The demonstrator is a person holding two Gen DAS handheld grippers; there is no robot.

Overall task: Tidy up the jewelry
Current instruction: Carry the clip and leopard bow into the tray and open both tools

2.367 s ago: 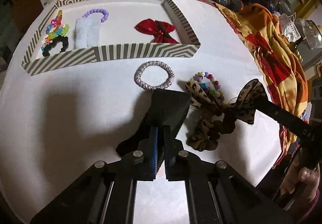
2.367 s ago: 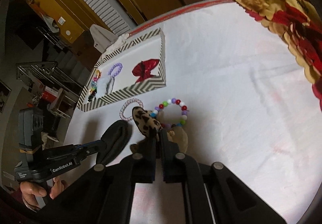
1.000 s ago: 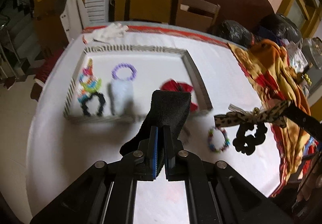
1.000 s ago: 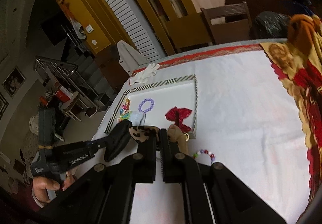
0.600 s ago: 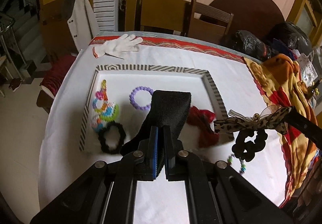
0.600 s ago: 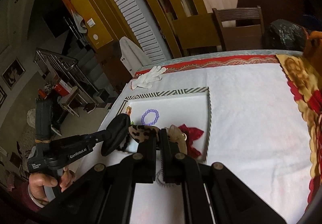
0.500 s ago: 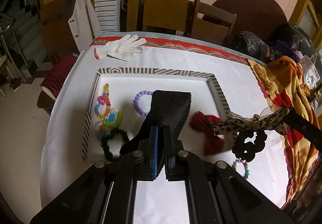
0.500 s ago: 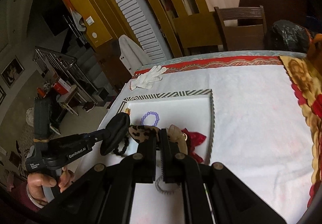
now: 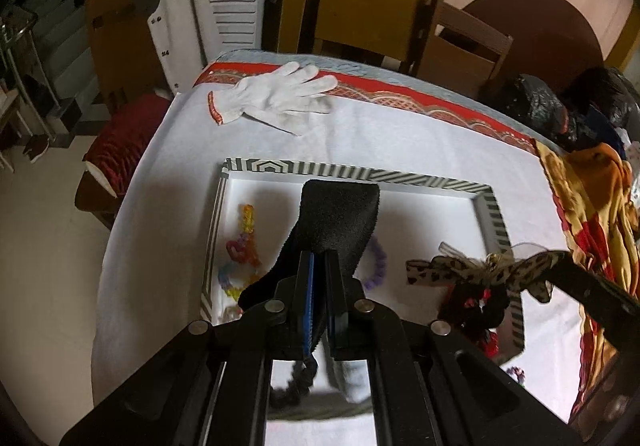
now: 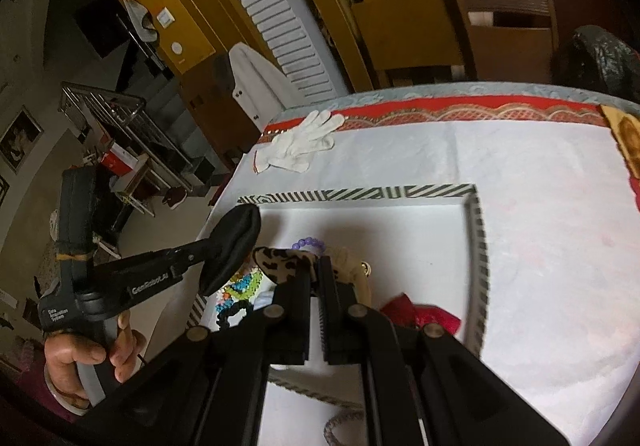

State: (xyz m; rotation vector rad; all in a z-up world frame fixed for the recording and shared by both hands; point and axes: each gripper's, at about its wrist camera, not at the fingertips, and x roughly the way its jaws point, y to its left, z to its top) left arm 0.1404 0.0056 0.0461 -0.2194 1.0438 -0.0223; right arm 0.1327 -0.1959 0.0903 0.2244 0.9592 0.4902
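My left gripper (image 9: 319, 266) is shut on a black velvet headband (image 9: 340, 217) and holds it above the striped tray (image 9: 352, 170). My right gripper (image 10: 316, 270) is shut on a leopard-print bow scrunchie (image 10: 280, 260), also above the tray (image 10: 476, 230); the bow shows in the left wrist view (image 9: 480, 270) at the right. In the tray lie a colourful bead piece (image 9: 240, 250), a purple bead bracelet (image 9: 378, 262), a red bow (image 10: 424, 316) and a black scrunchie (image 10: 234, 316).
A white glove (image 9: 276, 93) lies on the tablecloth beyond the tray. An orange-red patterned cloth (image 9: 592, 205) covers the table's right side. A braided bracelet (image 10: 340, 426) lies in front of the tray. Chairs (image 9: 460, 41) stand behind the table.
Both grippers have lifted their items off the table and moved forward over the tray. The tray now lies directly below them.
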